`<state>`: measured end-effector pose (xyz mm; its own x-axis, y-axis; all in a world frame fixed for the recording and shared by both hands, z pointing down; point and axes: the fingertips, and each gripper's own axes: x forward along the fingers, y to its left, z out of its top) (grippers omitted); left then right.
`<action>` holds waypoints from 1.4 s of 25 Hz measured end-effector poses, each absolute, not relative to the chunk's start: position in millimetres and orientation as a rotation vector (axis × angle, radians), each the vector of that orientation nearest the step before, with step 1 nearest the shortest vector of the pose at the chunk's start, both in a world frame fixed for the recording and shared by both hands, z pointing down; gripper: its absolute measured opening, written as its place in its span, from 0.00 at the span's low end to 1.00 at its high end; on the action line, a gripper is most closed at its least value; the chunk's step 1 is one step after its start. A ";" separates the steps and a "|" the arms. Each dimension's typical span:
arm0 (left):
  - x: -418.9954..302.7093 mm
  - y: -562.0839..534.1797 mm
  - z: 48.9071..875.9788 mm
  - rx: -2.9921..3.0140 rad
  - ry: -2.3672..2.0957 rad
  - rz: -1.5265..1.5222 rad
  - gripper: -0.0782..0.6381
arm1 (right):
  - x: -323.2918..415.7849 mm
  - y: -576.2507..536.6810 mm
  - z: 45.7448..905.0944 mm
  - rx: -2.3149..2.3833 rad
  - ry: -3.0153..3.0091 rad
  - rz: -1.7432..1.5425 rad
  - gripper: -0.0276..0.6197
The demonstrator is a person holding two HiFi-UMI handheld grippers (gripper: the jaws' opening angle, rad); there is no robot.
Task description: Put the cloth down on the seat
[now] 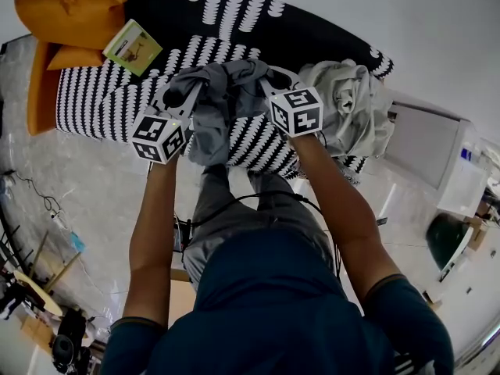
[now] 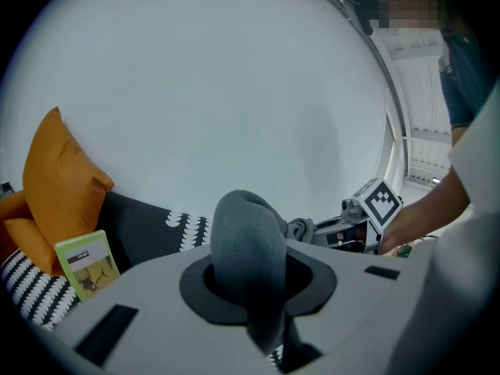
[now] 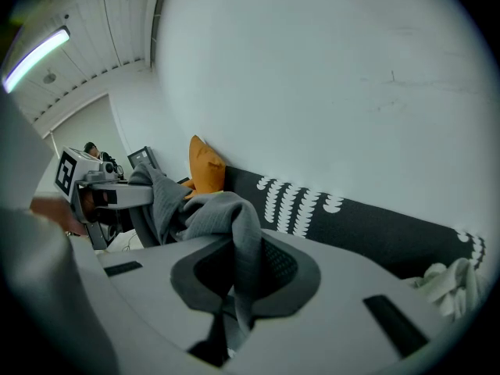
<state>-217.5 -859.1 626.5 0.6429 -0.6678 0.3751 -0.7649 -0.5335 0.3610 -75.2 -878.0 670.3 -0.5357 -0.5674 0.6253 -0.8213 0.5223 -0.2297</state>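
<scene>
green box [image 1: 133,47], print too small to read

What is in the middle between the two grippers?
The grey cloth hangs bunched between the left gripper and right gripper, each shut on it. The head view shows this.

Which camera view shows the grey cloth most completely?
The head view: there the whole grey cloth shows, over the patterned seat. Each gripper view shows mainly the fold pinched in its own jaws.

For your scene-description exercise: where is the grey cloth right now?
The grey cloth hangs at the head view's centre, gripped by the left gripper and the right gripper, over the patterned seat.
</scene>
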 end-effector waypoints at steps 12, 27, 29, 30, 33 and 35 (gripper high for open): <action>-226.2 -880.6 687.1 2.317 -1.095 0.337 0.20 | -77.9 -910.1 729.7 1.099 -2.214 0.764 0.10; -262.2 -900.9 750.3 2.213 -1.104 0.393 0.25 | -85.6 -940.1 789.2 1.057 -2.139 0.853 0.10; -266.9 -901.7 756.4 2.201 -1.110 0.397 0.25 | -86.5 -939.4 795.9 1.044 -2.131 0.866 0.12; -268.9 -901.5 759.2 2.196 -1.113 0.399 0.26 | -87.4 -938.2 799.1 1.034 -2.127 0.874 0.14; -272.7 -899.2 766.0 2.179 -1.110 0.403 0.28 | -90.3 -932.7 806.6 1.004 -2.121 0.903 0.19; -274.2 -897.0 769.1 2.162 -1.094 0.403 0.32 | -91.8 -929.6 809.0 0.990 -2.116 0.918 0.23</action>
<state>-274.2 -897.0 769.1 0.6006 -0.5916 0.5378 -0.7991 -0.4227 0.4275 -91.8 -929.6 809.0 -0.5262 -0.3849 0.7583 -0.8166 0.4776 -0.3243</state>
